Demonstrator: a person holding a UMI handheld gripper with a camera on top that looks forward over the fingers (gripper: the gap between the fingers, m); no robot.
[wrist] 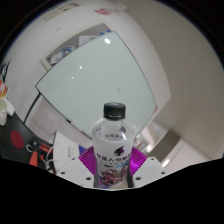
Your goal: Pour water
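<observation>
Clear plastic bottle point(112, 148) upright, black cap, white label with purple band; print too small to read. Gripper point(112, 172) closed on bottle, both pink pads point(91, 158) pressing its sides. White table point(95, 80) beyond.

office-like room, pale table point(85, 85), white walls
</observation>
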